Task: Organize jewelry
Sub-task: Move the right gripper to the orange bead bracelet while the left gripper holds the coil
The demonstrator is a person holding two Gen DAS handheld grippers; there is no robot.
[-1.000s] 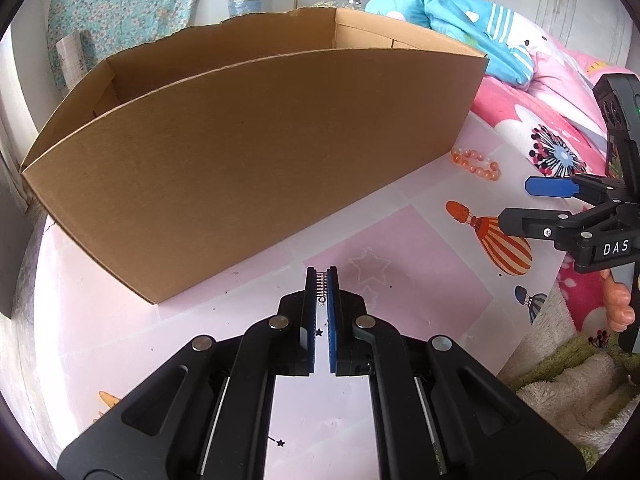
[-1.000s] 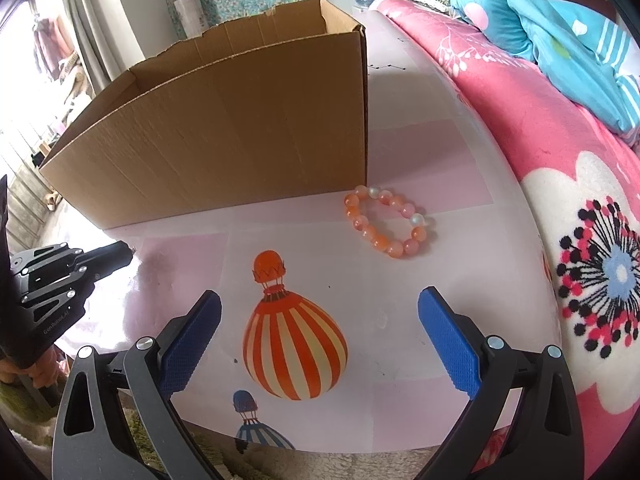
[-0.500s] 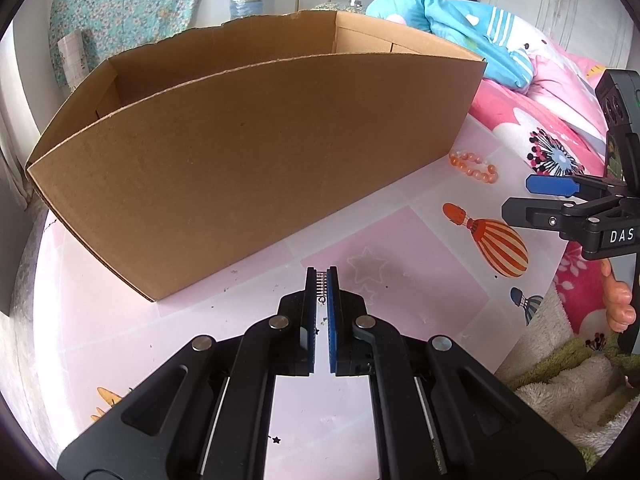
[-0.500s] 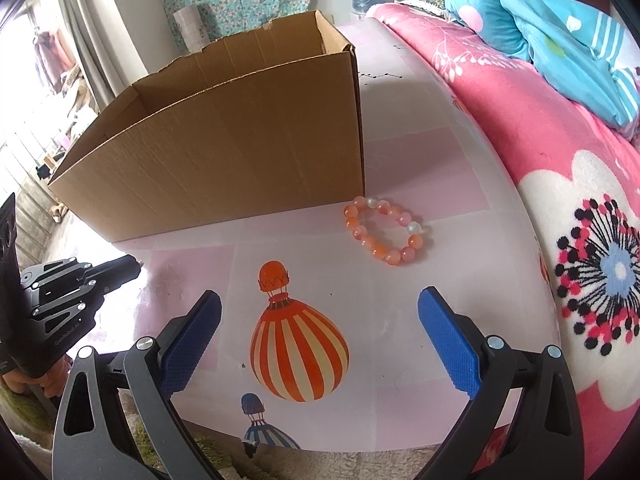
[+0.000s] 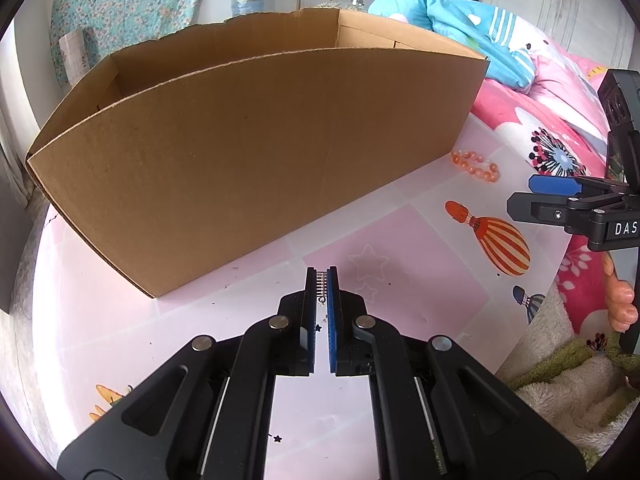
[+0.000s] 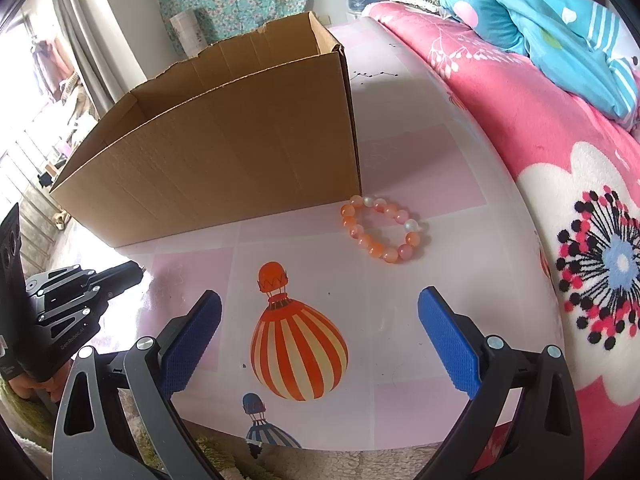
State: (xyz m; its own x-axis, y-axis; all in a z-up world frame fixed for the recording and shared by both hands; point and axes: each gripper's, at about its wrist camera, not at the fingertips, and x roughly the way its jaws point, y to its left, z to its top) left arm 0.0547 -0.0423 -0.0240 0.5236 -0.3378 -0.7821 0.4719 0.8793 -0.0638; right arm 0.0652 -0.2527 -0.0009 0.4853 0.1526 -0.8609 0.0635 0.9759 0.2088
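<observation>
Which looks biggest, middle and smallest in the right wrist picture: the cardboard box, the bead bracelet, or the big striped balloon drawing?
1. cardboard box
2. striped balloon drawing, though it lies nearer the camera
3. bead bracelet

The tall brown cardboard box (image 5: 256, 152) hides its own floor (front wall blocks both views), contents unseen.

Each wrist view looking steeply down along its fingers, close above the table (image 6: 400, 152), both sharing box (image 5: 248, 168), bracelet (image 6: 382, 232)
</observation>
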